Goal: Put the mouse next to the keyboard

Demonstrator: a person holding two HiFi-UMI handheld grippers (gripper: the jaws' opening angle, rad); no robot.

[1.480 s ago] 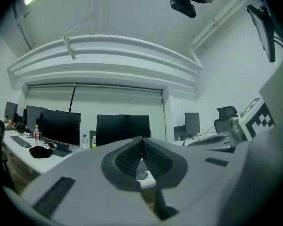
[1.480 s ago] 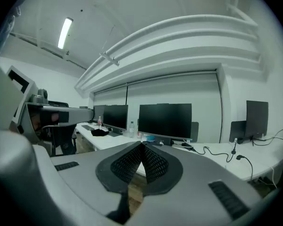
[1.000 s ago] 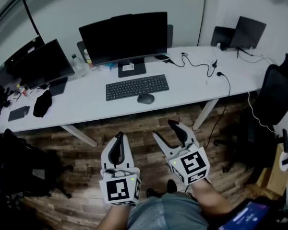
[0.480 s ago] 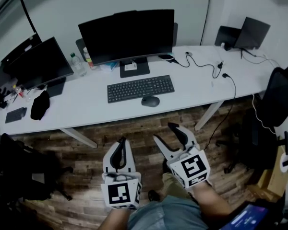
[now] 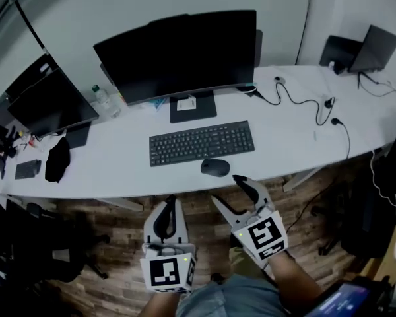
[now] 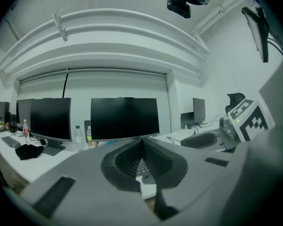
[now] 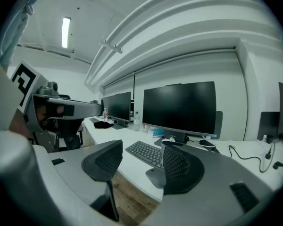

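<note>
Desk (image 5: 122,160), white, long; wood floor below.

- Mouse (image 5: 215,168): on desk, just in front of keyboard (image 5: 201,142), under its right half and near the desk's front edge. A narrow gap shows btw. the two, no contact. No gripper on it.
- Keyboard sits in front of center monitor (image 5: 178,55), roughly parallel to the desk edge.
- L gripper (image 6: 142,147): pads pressed together, nothing btw. them. Held low over the floor, short of the desk, beside R gripper.
- R gripper (image 7: 141,154): jaws spread and opening, nothing btw. them. In the right gripper view the keyboard shows through the gap; the mouse shows low at the right pad, partly hidden by it. In the head view the tips are near the desk's front edge, just below the mouse and not touching it.

Containers:
- Bottle (image 5: 100,96), clear, upright, at the back of the desk btw. the center monitor and 2nd monitor (image 5: 49,104). Fill level: can't tell.
- Small bluish box (image 5: 155,102) by the center monitor's foot. Contents not visible.

Other:
- Black cloth (image 5: 57,158) and phone (image 5: 28,169) at the desk's left end.
- Cables (image 5: 303,101) loose across the right part.
- Laptop (image 5: 376,48) at the far right end.
</note>
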